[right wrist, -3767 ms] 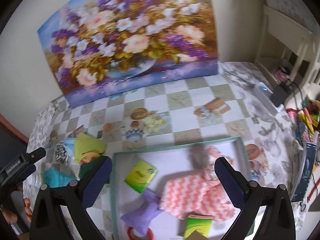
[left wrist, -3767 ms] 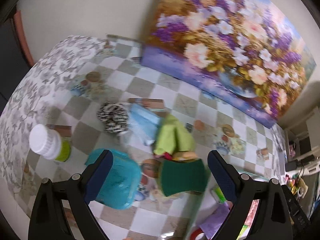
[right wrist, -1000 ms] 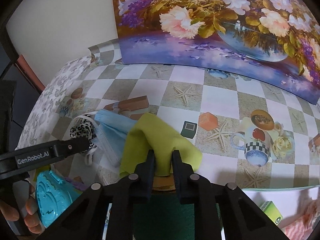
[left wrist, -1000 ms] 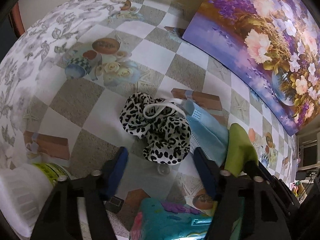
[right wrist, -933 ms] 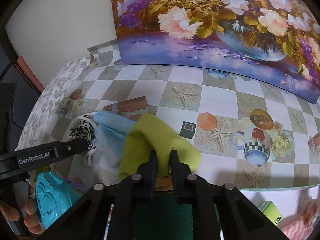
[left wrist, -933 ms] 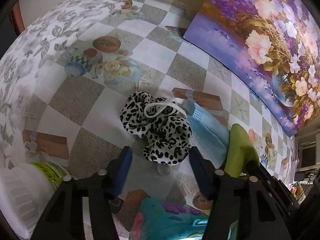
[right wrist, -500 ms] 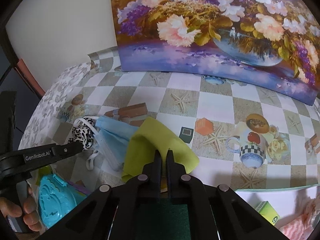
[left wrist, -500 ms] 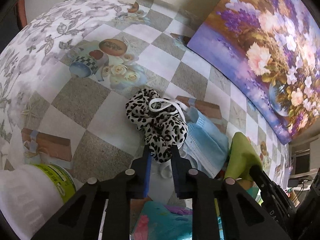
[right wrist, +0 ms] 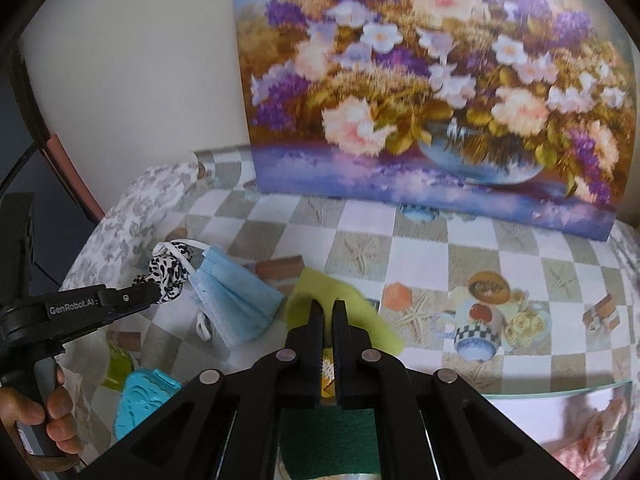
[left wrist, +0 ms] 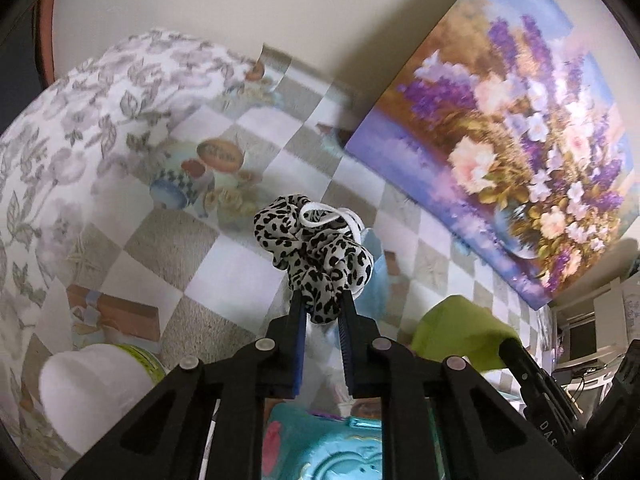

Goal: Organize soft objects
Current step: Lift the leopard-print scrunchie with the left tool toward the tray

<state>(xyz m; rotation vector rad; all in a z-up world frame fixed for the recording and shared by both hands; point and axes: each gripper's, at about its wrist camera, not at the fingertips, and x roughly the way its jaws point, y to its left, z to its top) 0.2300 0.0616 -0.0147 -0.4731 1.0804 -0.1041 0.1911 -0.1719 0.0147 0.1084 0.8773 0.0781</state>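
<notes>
My left gripper (left wrist: 322, 300) is shut on a leopard-print scrunchie (left wrist: 316, 244) and holds it above the checked tablecloth. A white ear loop of the blue face mask (right wrist: 232, 300) is hooked over the scrunchie (right wrist: 168, 272), so the mask hangs from it. My right gripper (right wrist: 327, 308) is shut on a lime-green cloth (right wrist: 356, 320), lifted off the table; the cloth also shows in the left wrist view (left wrist: 460, 336). A green sponge (right wrist: 328, 436) lies below the right gripper.
A flower painting (right wrist: 432, 88) leans on the wall at the back. A white-capped bottle (left wrist: 92, 392) and a turquoise plastic case (left wrist: 340, 452) sit near the left gripper. A white tray (right wrist: 560, 412) with a pink knit item lies at lower right.
The left gripper shut on the scrunchie and lifted it, dragging the mask up by its loop. The right gripper tightened on the green cloth and raised it.
</notes>
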